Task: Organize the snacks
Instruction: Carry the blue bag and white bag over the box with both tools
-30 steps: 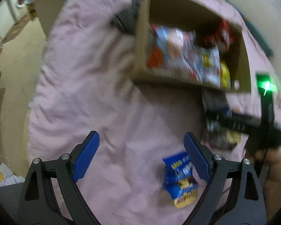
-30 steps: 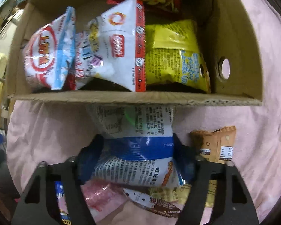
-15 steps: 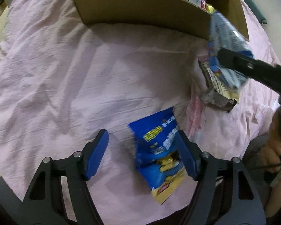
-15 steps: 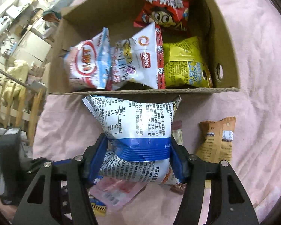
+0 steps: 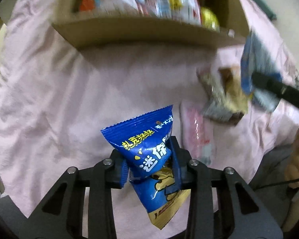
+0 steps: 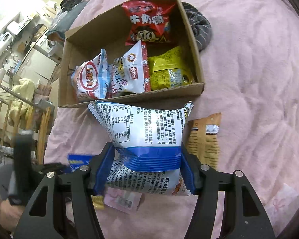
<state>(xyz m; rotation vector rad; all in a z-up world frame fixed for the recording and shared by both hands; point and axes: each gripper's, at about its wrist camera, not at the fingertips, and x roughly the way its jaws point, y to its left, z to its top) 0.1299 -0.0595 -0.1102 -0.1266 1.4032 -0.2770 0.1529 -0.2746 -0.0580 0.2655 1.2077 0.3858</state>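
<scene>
My left gripper (image 5: 150,164) is closing on a small blue snack bag (image 5: 149,149) with yellow and white print; its blue pads pinch the bag's middle just above the pink blanket (image 5: 59,99). My right gripper (image 6: 147,166) is shut on a white and blue snack bag (image 6: 145,131), held in the air just short of the cardboard box (image 6: 129,99). Inside the box lie a red bag (image 6: 149,23), a yellow bag (image 6: 169,71) and two white bags. In the left wrist view the box (image 5: 149,31) is at the top and the right gripper's bag (image 5: 257,67) at the right.
A brown packet (image 6: 206,137) lies on the blanket right of the held bag, with a pink packet (image 6: 123,200) beneath it. More packets (image 5: 219,99) and a pink wrapper (image 5: 197,131) lie on the right. A grey striped cloth (image 6: 201,29) sits beside the box. A hand (image 5: 295,163) shows at the right.
The left gripper came down over the blue bag and its pads closed onto it. The right gripper rose with the white and blue bag, so more of the box shows.
</scene>
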